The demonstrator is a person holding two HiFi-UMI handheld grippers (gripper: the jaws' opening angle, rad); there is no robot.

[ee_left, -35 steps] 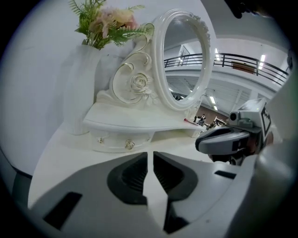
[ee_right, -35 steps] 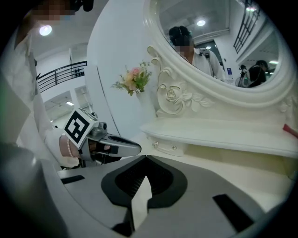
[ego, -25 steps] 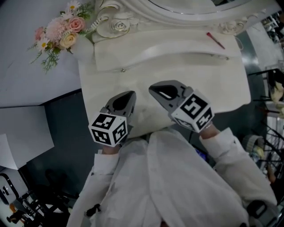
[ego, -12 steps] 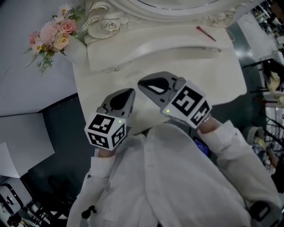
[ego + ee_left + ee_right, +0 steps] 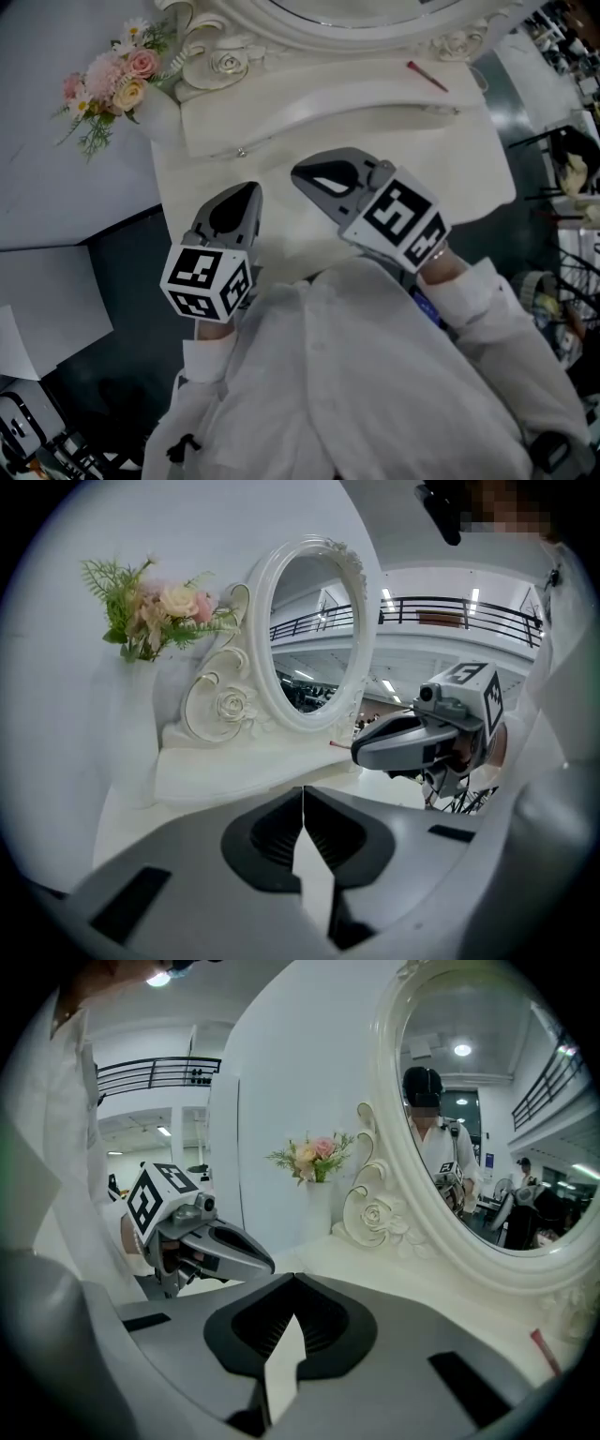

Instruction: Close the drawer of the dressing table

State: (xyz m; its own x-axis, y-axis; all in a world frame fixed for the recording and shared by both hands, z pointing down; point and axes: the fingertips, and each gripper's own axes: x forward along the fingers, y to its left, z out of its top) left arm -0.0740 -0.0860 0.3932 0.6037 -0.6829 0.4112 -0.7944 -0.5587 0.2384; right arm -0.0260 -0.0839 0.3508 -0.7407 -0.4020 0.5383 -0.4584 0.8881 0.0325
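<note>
Both the grey left gripper (image 5: 247, 191) and grey right gripper (image 5: 300, 174) hang clenched on nothing, side by side over the cream-white carved dressing table (image 5: 455, 169)

"From where does the head view look?"

"From above the person, steeply down. The white sleeves (image 5: 487, 300) are at six o'clock, and the dressing table (image 5: 450, 159) runs from the centre up to twelve, fairly near."

"And the two gripper views?"

"Each sits low behind its own jaws and looks along them across the dressing table. The left gripper view faces the mirror (image 5: 314, 630) at an angle, with the flowers (image 5: 159, 607) at ten o'clock and the right gripper (image 5: 356, 754) at three. The right gripper view has the mirror at two and the left gripper (image 5: 267, 1265) at nine."

"What do they share?"

"All three catch the flowers and the mirror's frame. Each gripper view also shows the other gripper."
</note>
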